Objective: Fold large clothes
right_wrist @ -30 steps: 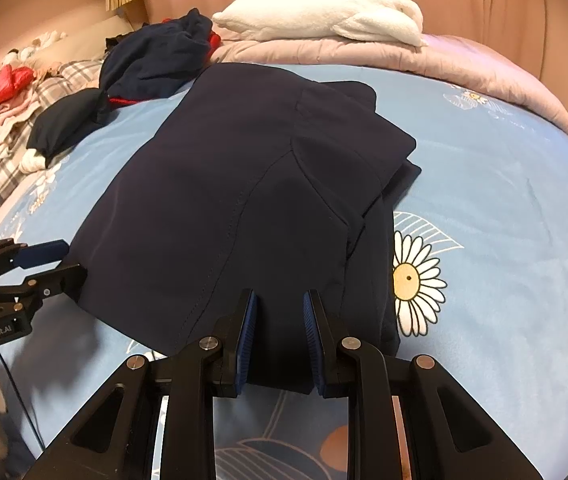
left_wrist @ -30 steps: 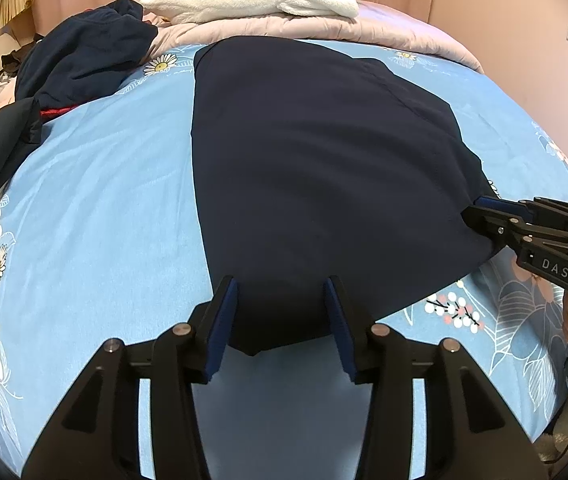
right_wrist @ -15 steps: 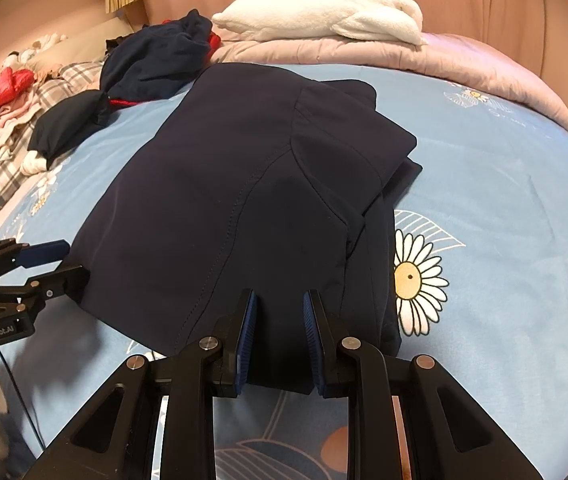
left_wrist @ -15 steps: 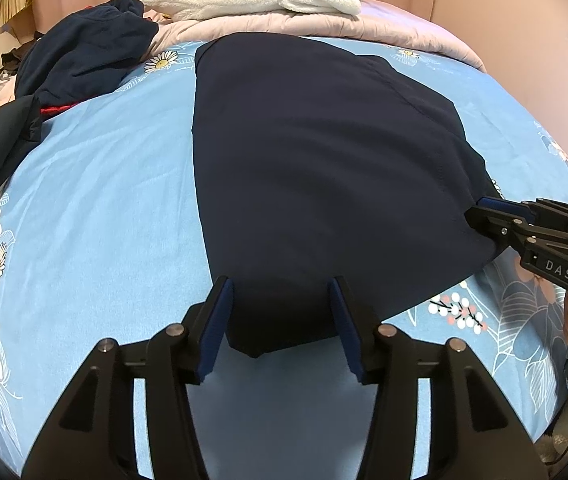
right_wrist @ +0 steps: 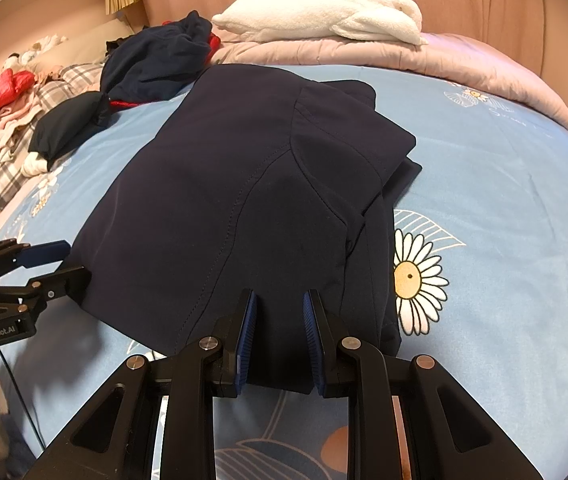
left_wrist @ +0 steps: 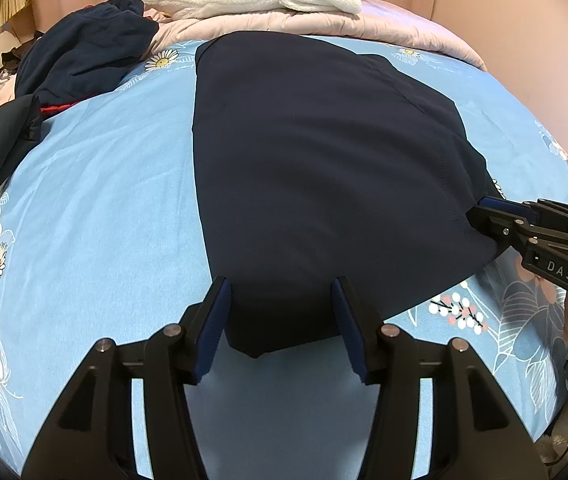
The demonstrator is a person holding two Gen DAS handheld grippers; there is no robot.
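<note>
Left wrist view: the left gripper (left_wrist: pixel 279 312), its jaws just widened, straddles the near corner of the navy garment (left_wrist: pixel 316 168) spread on the bed (left_wrist: pixel 95 208), letting it go.

Right wrist view: the right gripper (right_wrist: pixel 277 326) stays narrow, seemingly pinching the garment's near edge, so this fold looks laid.

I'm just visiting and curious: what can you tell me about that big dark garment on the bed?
The navy garment lies folded and flat on the blue flowered sheet, smooth woven cloth with stitched seams and layered edges on its right. The right gripper pinches its near edge; the left gripper straddles its near corner, jaws just opening, not pressing.
</note>
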